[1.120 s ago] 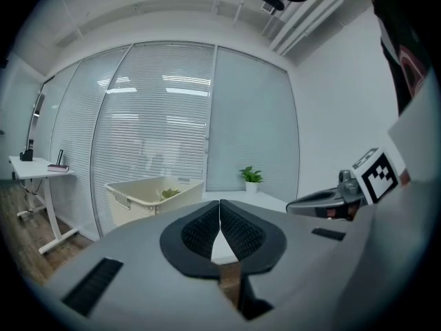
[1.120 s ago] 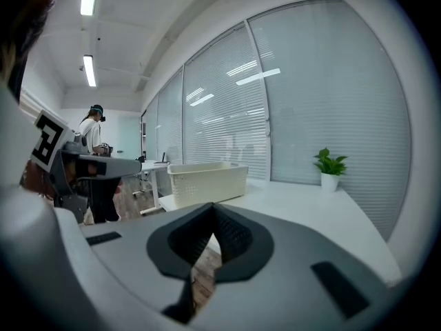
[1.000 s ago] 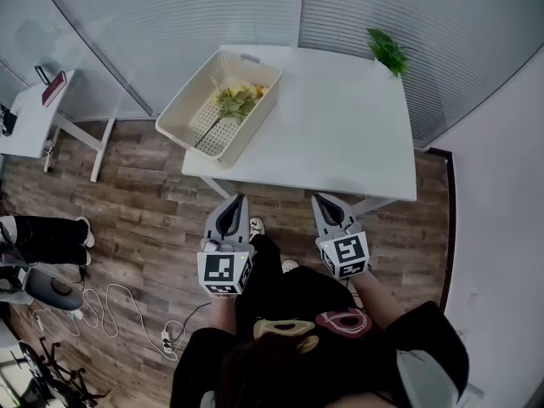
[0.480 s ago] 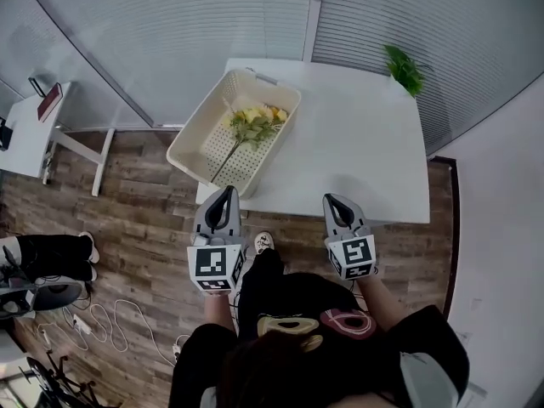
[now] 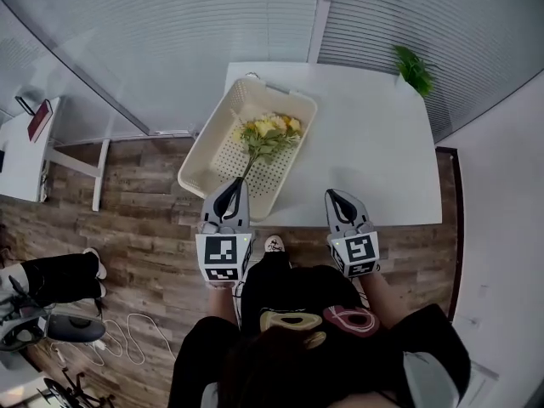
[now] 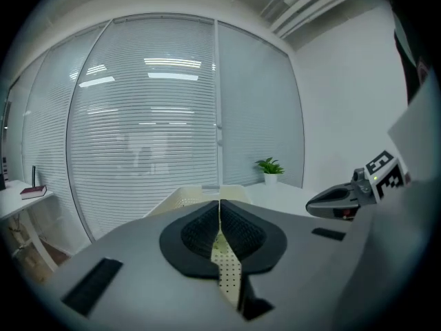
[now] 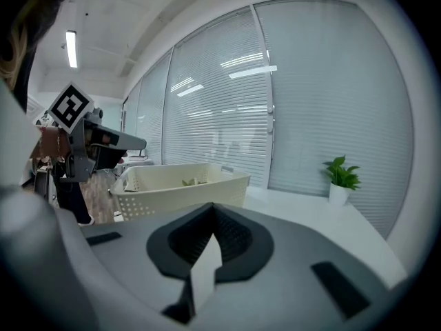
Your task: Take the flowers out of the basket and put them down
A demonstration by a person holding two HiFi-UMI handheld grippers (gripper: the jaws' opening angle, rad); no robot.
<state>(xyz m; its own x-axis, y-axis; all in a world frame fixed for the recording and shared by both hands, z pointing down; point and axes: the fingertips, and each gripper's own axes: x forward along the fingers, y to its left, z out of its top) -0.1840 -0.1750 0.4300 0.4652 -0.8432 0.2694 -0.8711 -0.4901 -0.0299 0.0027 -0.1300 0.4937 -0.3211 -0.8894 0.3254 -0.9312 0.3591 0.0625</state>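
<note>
A cream perforated basket (image 5: 223,158) sits on the left part of the white table (image 5: 374,151), overhanging its near left corner. A bunch of yellow flowers (image 5: 270,131) with green leaves lies inside, the stem pointing at the near end. My left gripper (image 5: 233,185) is shut and empty, its tip over the basket's near rim. My right gripper (image 5: 334,196) is shut and empty at the table's near edge. In the left gripper view the basket (image 6: 183,197) shows just past the shut left gripper (image 6: 219,204). In the right gripper view the basket (image 7: 180,185) stands left of the right gripper (image 7: 212,207).
A small potted plant (image 5: 415,70) stands at the table's far right corner. A glass wall with blinds (image 5: 170,41) runs behind the table. A side desk with a book (image 5: 38,119) stands at the left. A seated person's legs (image 5: 59,274) and floor cables (image 5: 127,334) lie at lower left.
Both grippers have come forward to the table, still shut. The left tip now reaches the basket's near rim, and the right tip reaches the table's edge.
</note>
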